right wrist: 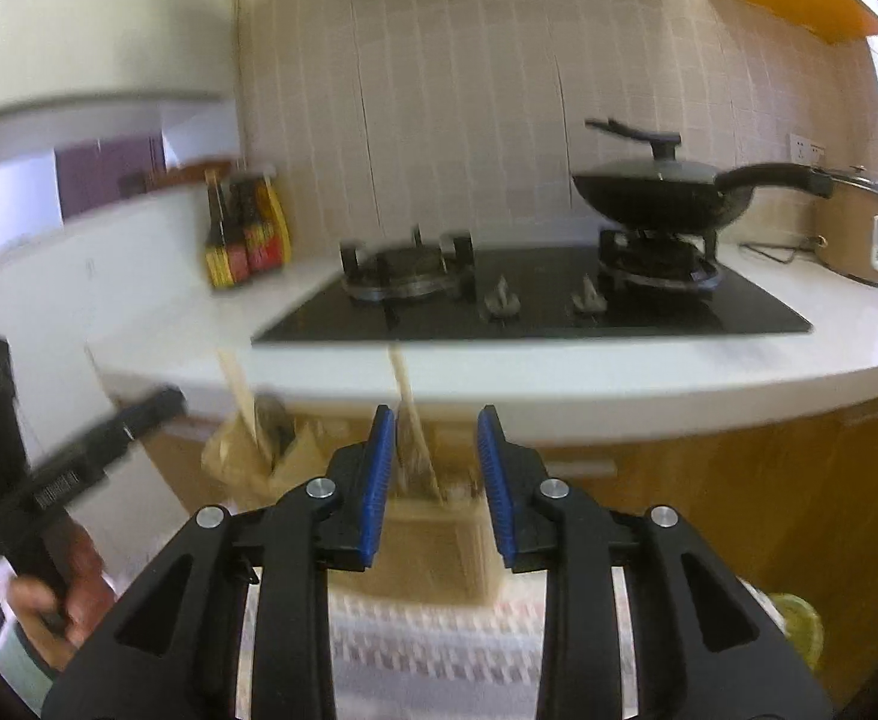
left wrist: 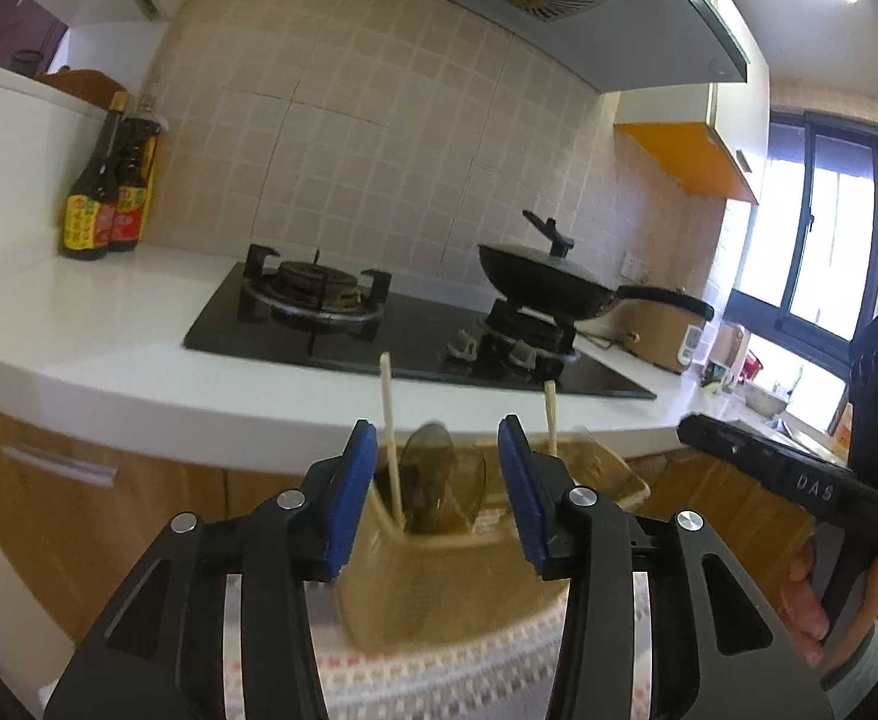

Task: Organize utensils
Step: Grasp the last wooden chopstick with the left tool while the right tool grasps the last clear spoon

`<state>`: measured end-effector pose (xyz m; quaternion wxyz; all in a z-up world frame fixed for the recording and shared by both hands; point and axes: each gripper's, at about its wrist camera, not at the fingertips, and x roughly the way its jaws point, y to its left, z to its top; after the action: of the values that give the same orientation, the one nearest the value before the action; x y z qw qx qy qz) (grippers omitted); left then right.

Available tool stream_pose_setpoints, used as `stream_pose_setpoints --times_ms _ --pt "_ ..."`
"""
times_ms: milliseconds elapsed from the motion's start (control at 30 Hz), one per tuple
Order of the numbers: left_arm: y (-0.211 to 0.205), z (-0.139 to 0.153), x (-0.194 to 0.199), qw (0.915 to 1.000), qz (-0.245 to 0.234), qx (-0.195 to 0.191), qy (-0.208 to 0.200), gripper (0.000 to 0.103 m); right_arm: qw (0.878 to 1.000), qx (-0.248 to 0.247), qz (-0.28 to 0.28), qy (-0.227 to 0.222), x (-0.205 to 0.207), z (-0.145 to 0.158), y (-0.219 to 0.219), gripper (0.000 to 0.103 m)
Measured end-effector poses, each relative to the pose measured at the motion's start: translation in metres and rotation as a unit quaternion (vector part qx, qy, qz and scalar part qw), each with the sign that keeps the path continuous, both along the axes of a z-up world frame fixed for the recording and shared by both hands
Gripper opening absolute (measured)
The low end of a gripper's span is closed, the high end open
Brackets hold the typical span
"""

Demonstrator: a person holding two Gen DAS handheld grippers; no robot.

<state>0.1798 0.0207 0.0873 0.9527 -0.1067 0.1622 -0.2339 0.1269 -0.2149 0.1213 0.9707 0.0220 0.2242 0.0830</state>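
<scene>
A tan translucent utensil holder point(left wrist: 439, 588) stands on a patterned cloth point(left wrist: 439, 678) right before my left gripper point(left wrist: 436, 483). It holds a chopstick point(left wrist: 391, 438) and a dark spoon point(left wrist: 430, 480). A second holder point(left wrist: 595, 468) to its right holds another chopstick point(left wrist: 551, 417). My left gripper is open, its jaws either side of the near holder. My right gripper point(right wrist: 436, 483) is open in front of a holder point(right wrist: 433, 546) with a wooden utensil point(right wrist: 409, 420) in it. The other holder point(right wrist: 259, 462) stands to its left. Both views are blurred.
Behind is a white counter point(left wrist: 109, 330) with a black gas hob point(left wrist: 379, 330), a lidded wok point(left wrist: 553, 288), sauce bottles point(left wrist: 109, 192) and a rice cooker point(right wrist: 859, 234). Wooden cabinet fronts point(right wrist: 739, 510) lie below. The right gripper's body point(left wrist: 799, 480) shows at right in the left wrist view.
</scene>
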Motion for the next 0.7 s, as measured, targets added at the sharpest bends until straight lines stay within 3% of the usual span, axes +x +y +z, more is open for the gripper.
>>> stream_pose_setpoints --times_ms 133,267,333,467,700 --pt "0.005 0.001 -0.020 0.9983 -0.024 0.025 0.047 0.046 0.994 -0.021 -0.008 0.109 -0.011 -0.014 0.005 0.026" --pt "0.000 -0.006 -0.043 0.9917 -0.033 0.081 0.094 0.046 0.972 -0.023 0.005 0.235 -0.014 -0.046 0.011 0.026" --pt "-0.005 -0.014 -0.051 0.9855 -0.039 0.109 0.124 0.046 0.962 -0.025 0.018 0.273 -0.019 -0.063 0.017 0.026" --pt "-0.014 -0.041 -0.061 0.9650 -0.046 0.174 0.191 0.046 0.943 -0.025 0.029 0.330 -0.029 -0.095 0.026 0.026" --pt "-0.014 -0.087 -0.057 0.9317 -0.078 0.205 0.290 0.046 0.925 -0.027 0.034 0.378 -0.036 -0.126 0.034 0.026"
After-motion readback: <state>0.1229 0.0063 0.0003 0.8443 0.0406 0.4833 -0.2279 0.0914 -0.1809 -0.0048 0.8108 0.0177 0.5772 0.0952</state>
